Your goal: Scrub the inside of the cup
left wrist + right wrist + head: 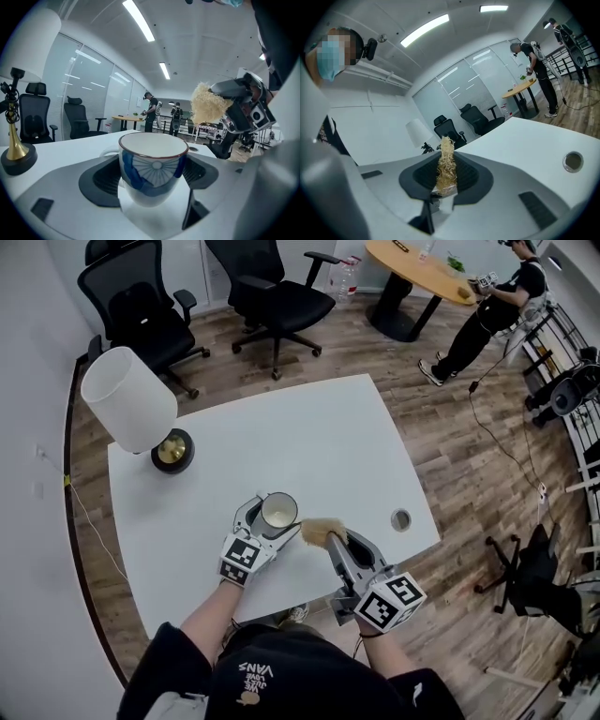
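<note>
Clenched in the left gripper [274,521], near the white table's [328,437] 6 o'clock edge: the cup [152,168], upright, mouth up, long axis vertical. Pinched in the right gripper [334,542]: a straw-coloured scrubber [446,159], long axis along the jaws, aimed toward 10 o'clock, just beside the cup's rim at 3 o'clock, outside it. Farther off, at 10 o'clock, a lamp [131,399].

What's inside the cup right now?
In the head view the cup looks empty, only pale inner wall; the scrubber in the right gripper is beside its rim. In the left gripper view the near wall covers the bottom.
</note>
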`<state>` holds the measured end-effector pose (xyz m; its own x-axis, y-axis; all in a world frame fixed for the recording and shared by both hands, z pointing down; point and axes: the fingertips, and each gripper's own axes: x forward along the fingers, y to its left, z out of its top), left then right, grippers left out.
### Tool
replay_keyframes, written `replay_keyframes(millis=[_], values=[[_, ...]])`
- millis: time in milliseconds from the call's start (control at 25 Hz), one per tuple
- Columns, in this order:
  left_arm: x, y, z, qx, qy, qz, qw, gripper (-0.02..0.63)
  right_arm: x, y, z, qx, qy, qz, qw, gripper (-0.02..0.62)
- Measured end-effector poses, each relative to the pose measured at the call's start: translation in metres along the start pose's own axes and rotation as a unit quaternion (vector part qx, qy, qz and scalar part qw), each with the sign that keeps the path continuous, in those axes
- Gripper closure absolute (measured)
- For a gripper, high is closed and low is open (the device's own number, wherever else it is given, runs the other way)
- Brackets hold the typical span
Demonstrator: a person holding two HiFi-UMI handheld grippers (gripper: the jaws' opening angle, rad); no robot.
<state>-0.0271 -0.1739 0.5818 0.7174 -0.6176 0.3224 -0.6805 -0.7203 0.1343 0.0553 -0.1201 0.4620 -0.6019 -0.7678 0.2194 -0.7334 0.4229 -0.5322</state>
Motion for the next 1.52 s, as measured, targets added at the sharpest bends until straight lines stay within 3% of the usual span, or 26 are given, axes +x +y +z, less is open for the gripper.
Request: replay_keyframes(millis=[680, 1520], values=[[0.024, 0.015, -0.021, -0.006, 0.002, -0.004, 1.0, 0.213, 0.006, -0.02, -0.008, 0.014, 0.007, -0.027, 1.0, 0.525], [0.023, 0.013, -0.022, 0.023, 0.004, 0.004, 0.9997, 0.212, 0.004, -0.015, -0.007, 0.009, 0.002, -0.016, 1.0, 0.525]])
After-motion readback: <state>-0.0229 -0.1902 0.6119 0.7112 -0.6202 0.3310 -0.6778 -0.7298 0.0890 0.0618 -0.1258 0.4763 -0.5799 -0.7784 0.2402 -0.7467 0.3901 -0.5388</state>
